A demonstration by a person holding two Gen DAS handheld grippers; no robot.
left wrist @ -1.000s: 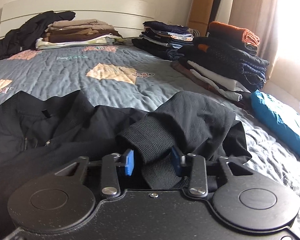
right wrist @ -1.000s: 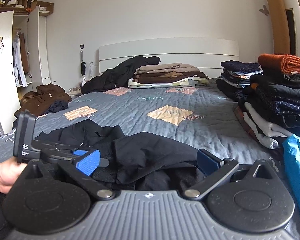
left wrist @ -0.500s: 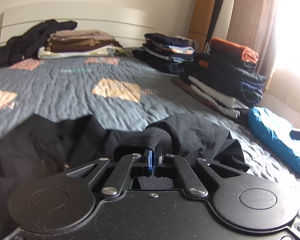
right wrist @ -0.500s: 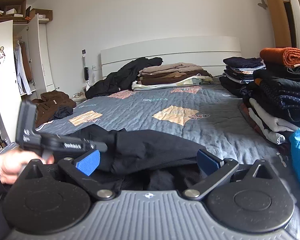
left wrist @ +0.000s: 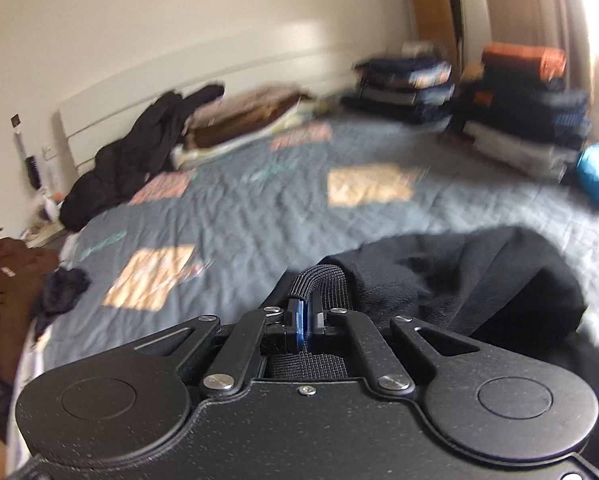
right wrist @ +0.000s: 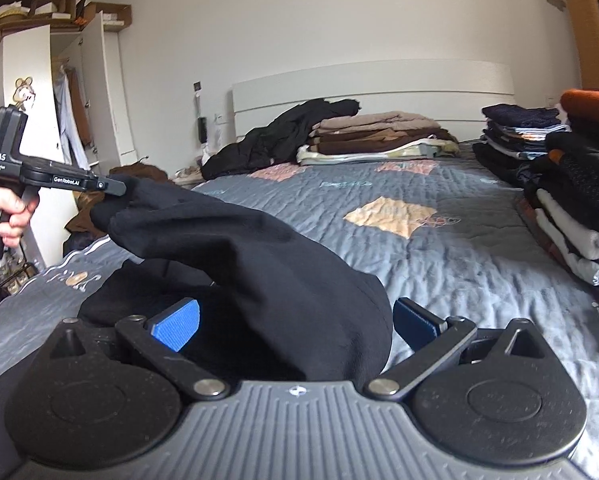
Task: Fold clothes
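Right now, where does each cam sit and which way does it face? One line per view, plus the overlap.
Left wrist: on the left gripper, looking along its shut jaws, clamped on the black jacket's ribbed cuff, up the bed toward the headboard; image blurred.
Right wrist: on the right gripper, jaws open around the black jacket, facing the headboard; a hand shows holding the left gripper.
Shared: jacket, grey quilt, folded stacks.
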